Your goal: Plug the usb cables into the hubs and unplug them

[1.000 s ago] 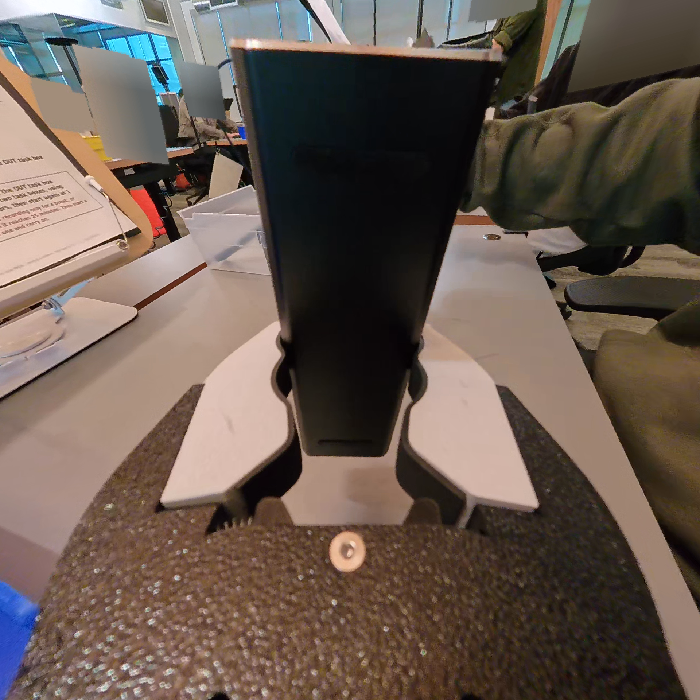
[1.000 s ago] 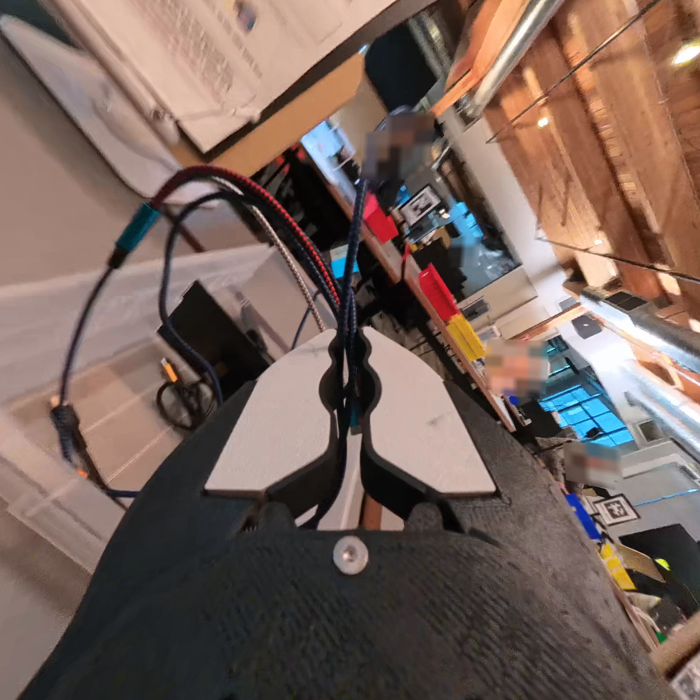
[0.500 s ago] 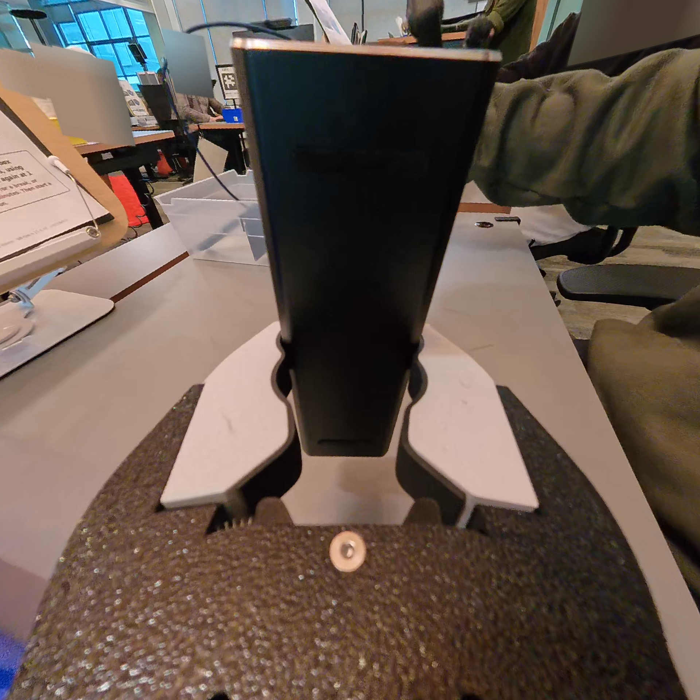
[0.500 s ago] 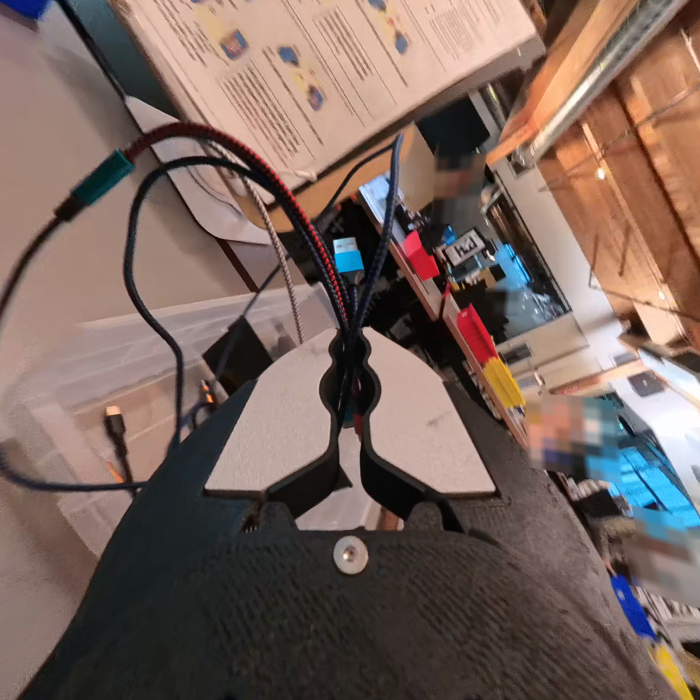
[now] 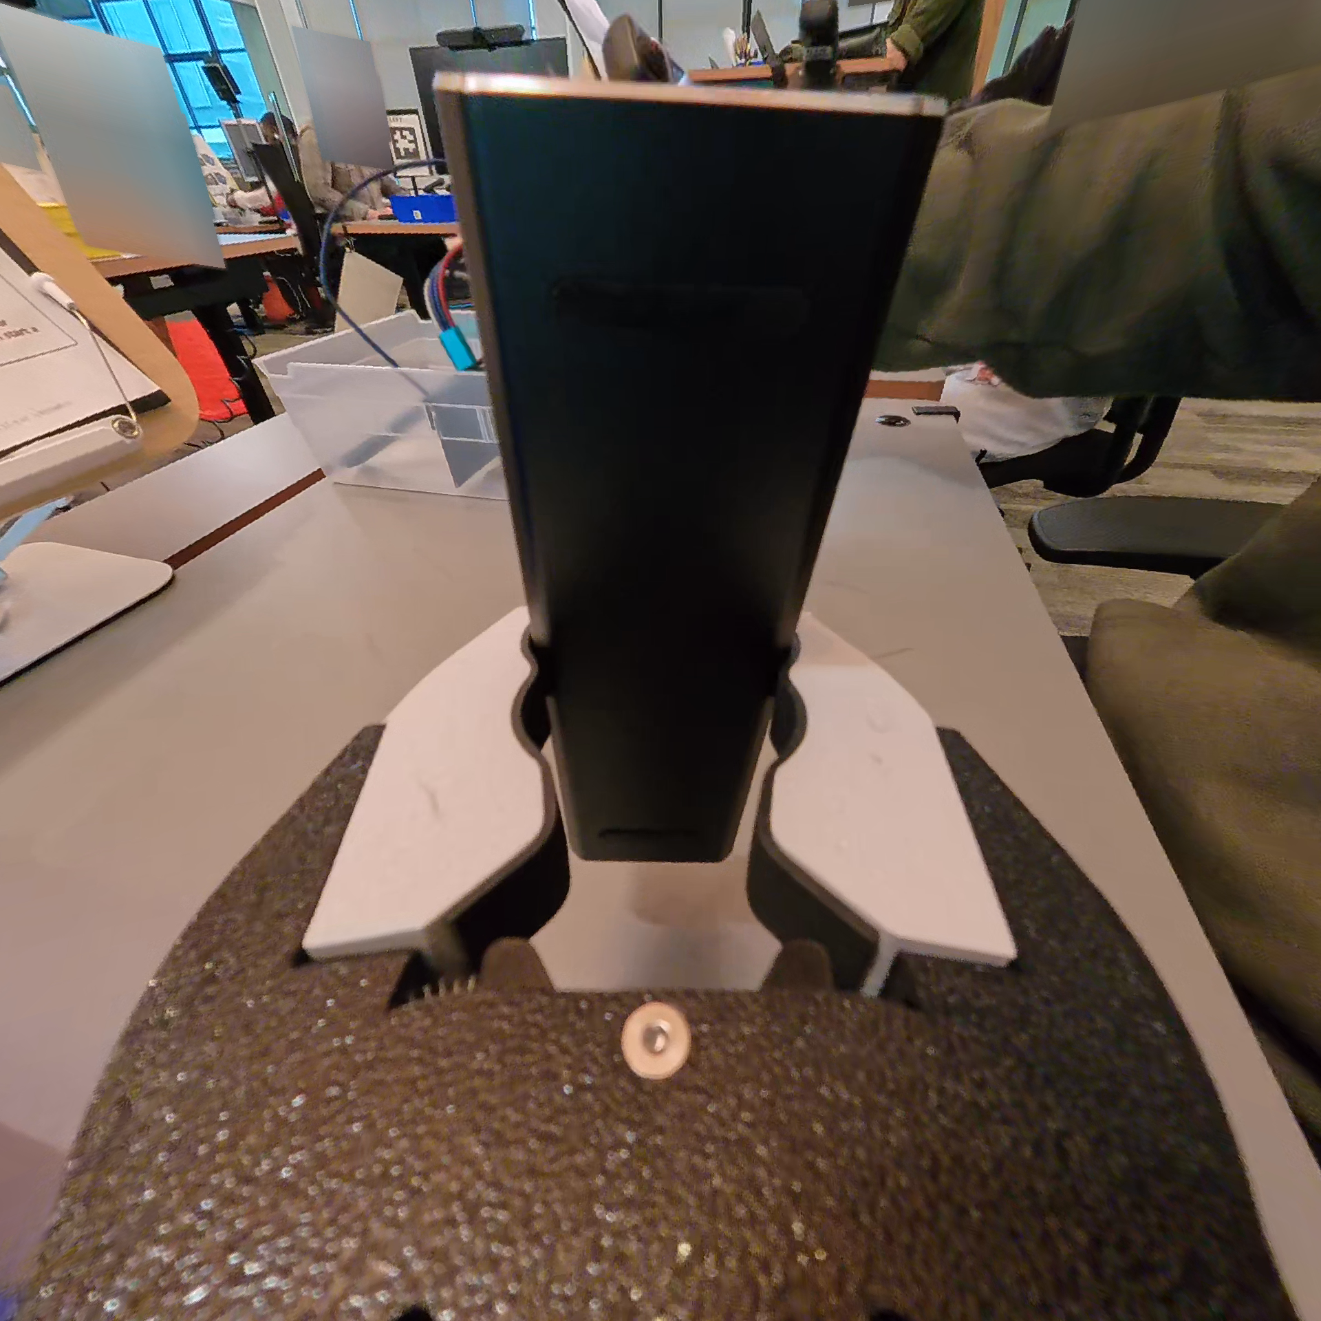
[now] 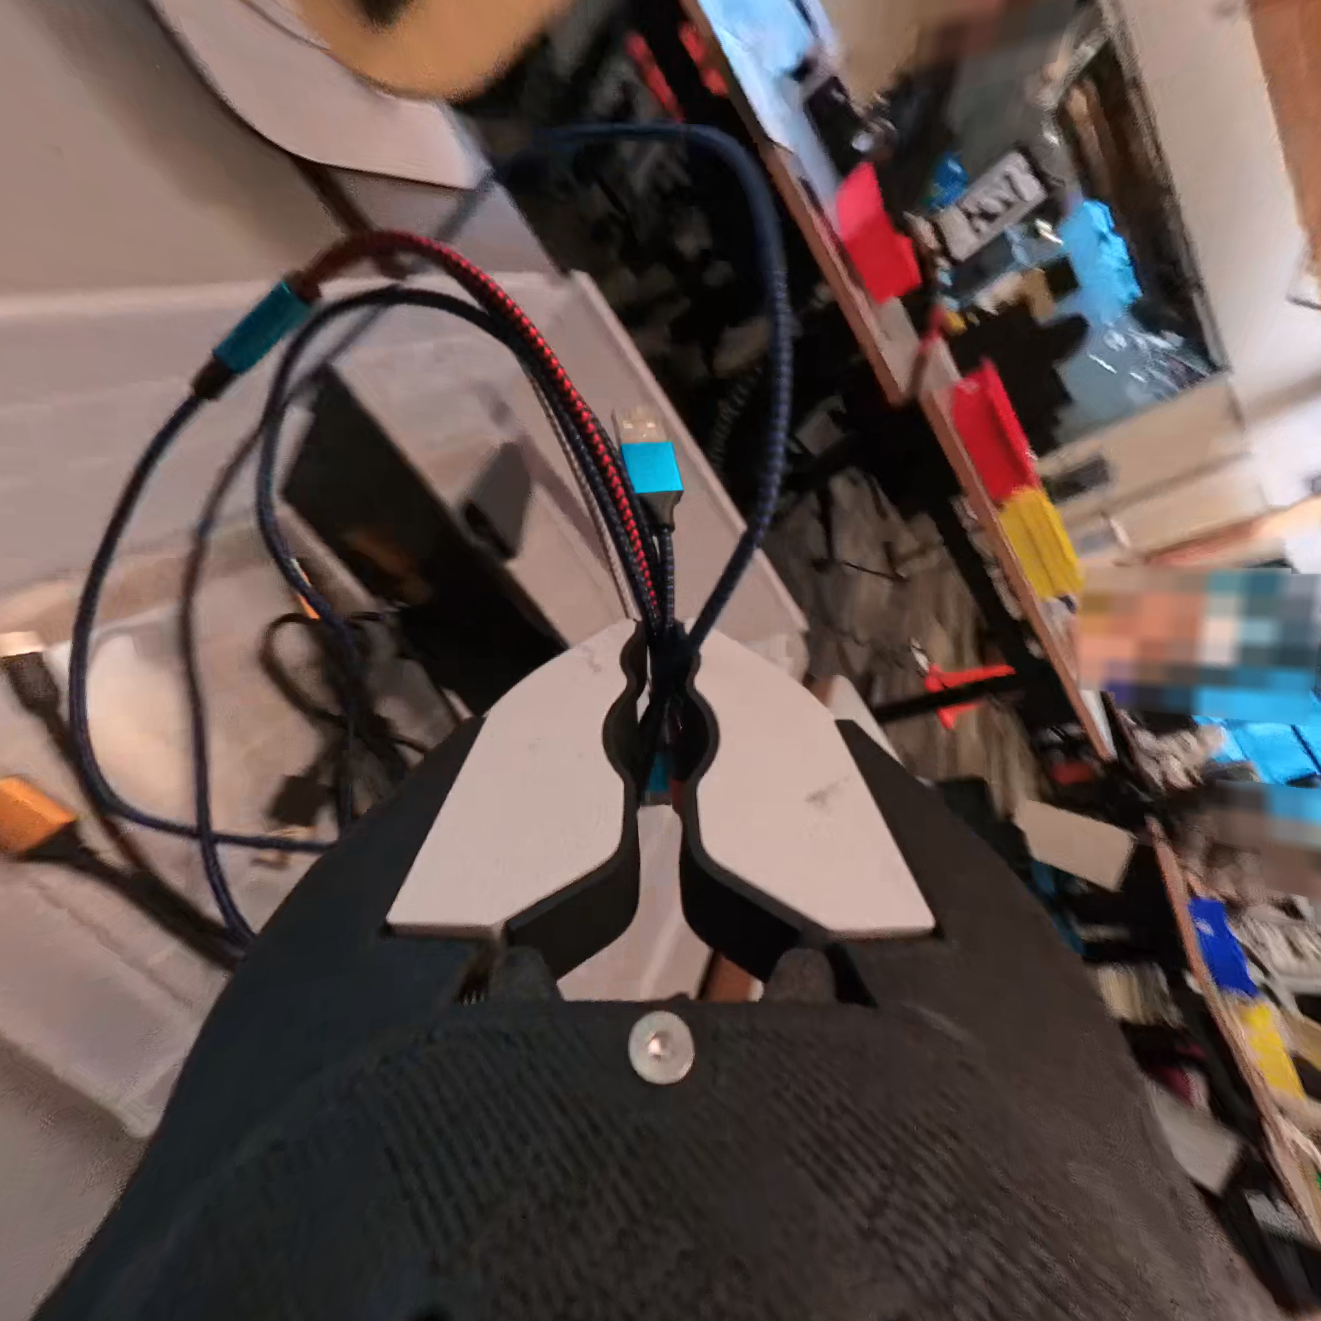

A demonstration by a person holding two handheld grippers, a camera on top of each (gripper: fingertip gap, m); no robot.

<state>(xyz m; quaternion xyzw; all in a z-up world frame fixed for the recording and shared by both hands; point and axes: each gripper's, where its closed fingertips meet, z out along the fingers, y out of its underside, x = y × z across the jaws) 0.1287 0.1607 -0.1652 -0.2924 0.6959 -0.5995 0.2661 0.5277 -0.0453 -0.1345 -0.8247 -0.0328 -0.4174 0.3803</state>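
Observation:
My left gripper (image 5: 661, 661) is shut on a long black USB hub (image 5: 679, 429) and holds it upright above the grey table (image 5: 250, 679). My right gripper (image 6: 661, 661) is shut on a bundle of braided USB cables (image 6: 607, 457), red-black and dark blue. They loop up and leftward from the jaws. A light-blue USB plug (image 6: 649, 464) sticks up just above the fingers. A teal plug (image 6: 257, 329) hangs at the upper left and an orange plug (image 6: 28, 822) at the far left. The cables and blue plug also show in the left wrist view (image 5: 450, 343), over the clear bin (image 5: 386, 429).
Another black hub (image 6: 422, 529) and a thin black cable (image 6: 314, 686) lie in the clear bin below my right gripper. A document stand (image 5: 64, 429) is on the left of the table. A person's green sleeve (image 5: 1108, 250) reaches across at the right, with an office chair (image 5: 1158, 529) beyond the table edge. The tips of one gripper are about 45 centimetres away from the tips of the other.
My right gripper has swung with the cable bundle, and the light-blue plug now stands clear above its fingers. The left view has turned left; the cables now show over the bin.

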